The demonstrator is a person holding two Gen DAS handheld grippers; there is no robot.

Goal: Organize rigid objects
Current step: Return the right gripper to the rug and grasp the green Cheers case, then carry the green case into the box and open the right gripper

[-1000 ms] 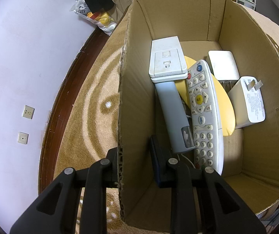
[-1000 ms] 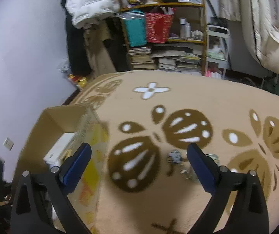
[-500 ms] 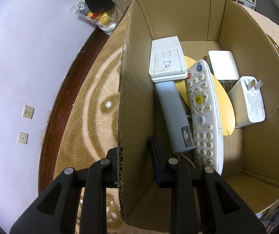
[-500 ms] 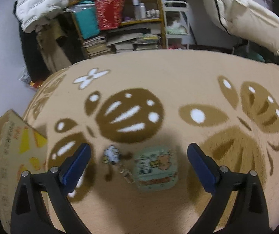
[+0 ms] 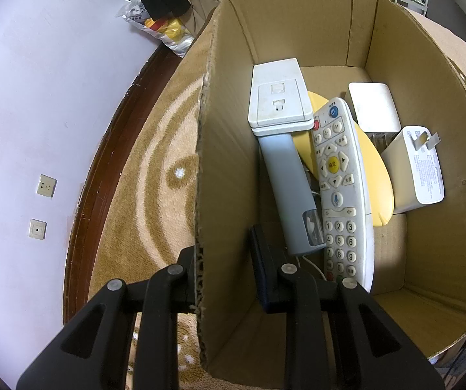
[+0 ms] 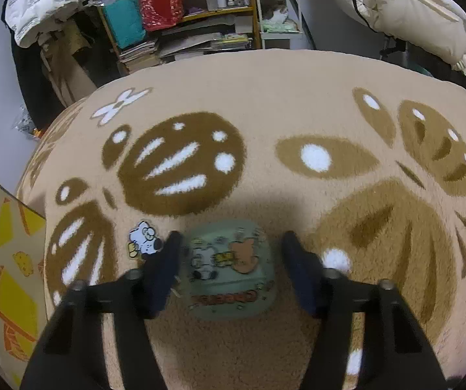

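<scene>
Rounded-square green case (image 6: 231,269), glossy, on plush carpet (image 6: 265,97).

I am in a lived-in room of a home — a bedroom or spare room, I cannot tell which. A thick tan rug (image 6: 265,97) with brown and white patterns covers the floor, and past its far edge stands a wooden shelf (image 6: 180,19) crammed with stacked books, bottles, a red bag and a teal bag. A white puffy jacket (image 6: 44,3) is heaped at the shelf's left end, and pale bedding (image 6: 405,9) bulges past the rug's far right corner. The plain wall (image 5: 37,97) carries two sockets above a dark skirting board — ordinary domestic clutter everywhere.
</scene>
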